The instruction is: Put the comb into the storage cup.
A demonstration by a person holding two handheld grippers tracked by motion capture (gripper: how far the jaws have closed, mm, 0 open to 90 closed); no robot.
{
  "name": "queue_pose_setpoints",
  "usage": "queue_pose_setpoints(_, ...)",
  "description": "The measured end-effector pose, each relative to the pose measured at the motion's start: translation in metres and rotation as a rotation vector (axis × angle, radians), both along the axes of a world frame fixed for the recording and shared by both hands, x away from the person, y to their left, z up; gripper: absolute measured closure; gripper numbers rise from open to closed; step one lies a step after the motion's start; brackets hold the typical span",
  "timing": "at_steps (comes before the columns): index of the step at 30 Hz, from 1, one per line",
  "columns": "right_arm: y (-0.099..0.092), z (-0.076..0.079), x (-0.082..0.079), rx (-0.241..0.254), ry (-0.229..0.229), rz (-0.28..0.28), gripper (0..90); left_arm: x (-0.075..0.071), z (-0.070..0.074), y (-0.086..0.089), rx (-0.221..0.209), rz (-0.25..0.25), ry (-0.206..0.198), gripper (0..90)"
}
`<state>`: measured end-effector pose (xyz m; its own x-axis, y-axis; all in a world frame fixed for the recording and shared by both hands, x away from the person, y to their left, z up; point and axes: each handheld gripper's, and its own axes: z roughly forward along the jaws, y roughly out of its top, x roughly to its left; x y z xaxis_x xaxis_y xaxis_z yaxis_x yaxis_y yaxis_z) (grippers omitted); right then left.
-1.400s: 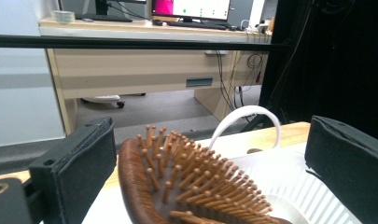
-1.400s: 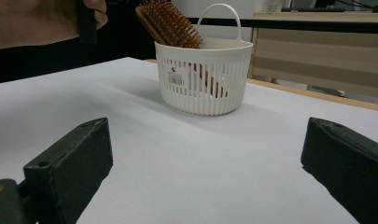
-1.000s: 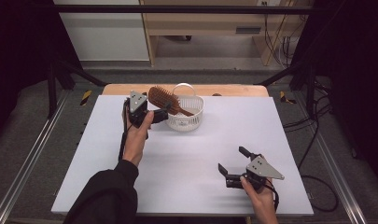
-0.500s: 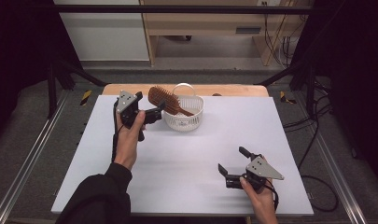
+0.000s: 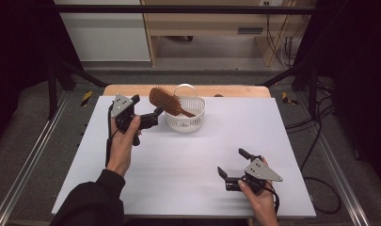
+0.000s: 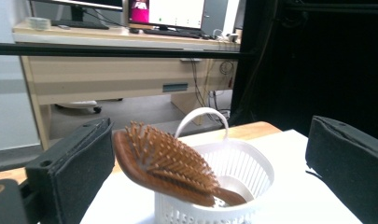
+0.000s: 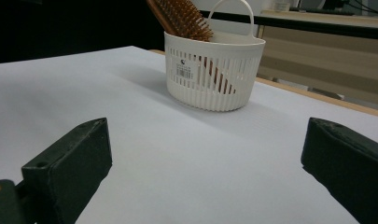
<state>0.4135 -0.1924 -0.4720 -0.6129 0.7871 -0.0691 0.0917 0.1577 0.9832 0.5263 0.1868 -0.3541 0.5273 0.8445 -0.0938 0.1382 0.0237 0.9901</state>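
A brown wooden hairbrush (image 5: pixel 165 100) leans in a small white slatted basket (image 5: pixel 188 121) at the back middle of the white table, handle down inside, bristled head sticking out over the left rim. My left gripper (image 5: pixel 147 106) is open just left of the basket, its jaws pointing at the brush head. In the left gripper view the brush (image 6: pixel 164 164) and basket (image 6: pixel 252 184) lie just beyond my open left gripper (image 6: pixel 212 142), nothing held. My right gripper (image 5: pixel 230 161) stands open near the front right; from it the basket (image 7: pixel 214 70) and brush (image 7: pixel 183 17) are far ahead.
The white tabletop (image 5: pixel 188 165) lies on a wooden board whose back edge (image 5: pixel 235 90) shows behind the basket. The basket has an upright loop handle (image 5: pixel 184 87). Metal rails run along both sides of the table. A desk and cables stand beyond.
My left gripper has drawn back a little to the left, away from the brush head. The brush, basket and right gripper have stayed put.
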Motion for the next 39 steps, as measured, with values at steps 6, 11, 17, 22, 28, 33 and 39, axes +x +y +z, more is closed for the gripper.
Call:
queue_pose_setpoints(6,-0.001,0.002,-0.001,0.005,-0.003,0.001,2.2,-0.009,0.003,0.01,-0.008,0.008,-0.011,1.0)
queue_pose_setpoints(11,0.001,0.002,-0.001,0.007,0.005,0.017,2.4,-0.019,0.01,0.024,0.006,0.03,-0.003,1.1)
queue_pose_setpoints(17,0.0,0.001,-0.001,0.004,0.005,0.004,3.3,-0.028,0.013,0.042,0.018,0.046,-0.006,1.0)
queue_pose_setpoints(22,-0.003,0.001,-0.001,0.018,0.011,-0.007,3.4,-0.032,0.015,0.054,0.013,0.062,-0.004,1.5)
queue_pose_setpoints(28,-0.002,0.001,0.0,0.014,0.011,0.0,3.3,-0.043,0.017,0.068,0.031,0.082,-0.021,1.0)
queue_pose_setpoints(33,-0.002,0.001,0.0,0.029,0.015,0.006,3.3,-0.048,0.014,0.078,0.03,0.093,-0.028,1.1)
queue_pose_setpoints(39,-0.003,0.001,0.001,0.03,0.015,-0.004,3.3,-0.054,0.011,0.088,0.043,0.097,-0.05,1.5)
